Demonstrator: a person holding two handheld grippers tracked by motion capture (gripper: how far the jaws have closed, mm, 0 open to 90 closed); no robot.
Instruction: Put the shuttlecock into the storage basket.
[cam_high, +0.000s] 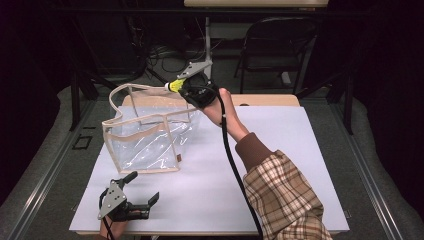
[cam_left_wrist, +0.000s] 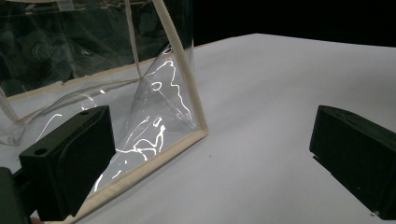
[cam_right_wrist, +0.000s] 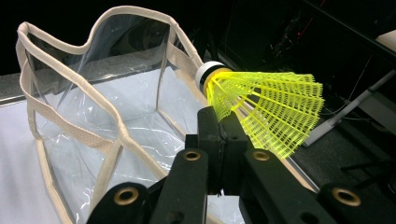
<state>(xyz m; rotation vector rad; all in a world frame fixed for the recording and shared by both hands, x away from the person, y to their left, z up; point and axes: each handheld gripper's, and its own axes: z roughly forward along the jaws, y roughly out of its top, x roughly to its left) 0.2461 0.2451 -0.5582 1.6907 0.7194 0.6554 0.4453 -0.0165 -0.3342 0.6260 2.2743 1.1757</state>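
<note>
The right gripper (cam_high: 187, 86) is raised above the far side of the white counter (cam_high: 280, 150), and its fingers (cam_right_wrist: 219, 140) are closed on the netted skirt of a yellow shuttlecock (cam_right_wrist: 266, 109). In the right gripper view the skirt fans out up and to the right of the fingertips, while its white cork end points away from them toward the beige rim of a clear plastic bag (cam_right_wrist: 93, 116); whether the cork touches that rim I cannot tell. The bag stands open-mouthed just beyond and below these fingers, with the white surface showing through its walls. From the high view the clear plastic bag (cam_high: 145, 135) sits on the left half of the counter, its beige-trimmed handle arching up toward the held shuttlecock (cam_high: 174, 85). The left gripper (cam_high: 140, 192) rests low at the near edge, held by a hand (cam_high: 112, 227), and its fingers (cam_left_wrist: 70, 158) are spread wide apart with nothing between them. In the left gripper view the bag's near bottom corner (cam_left_wrist: 196, 128) lies just ahead of the left finger, slightly inside the gap, and bare counter (cam_left_wrist: 280, 93) stretches ahead of the other finger. A plaid sleeve (cam_high: 285, 195) with a brown cuff covers the right forearm.
</note>
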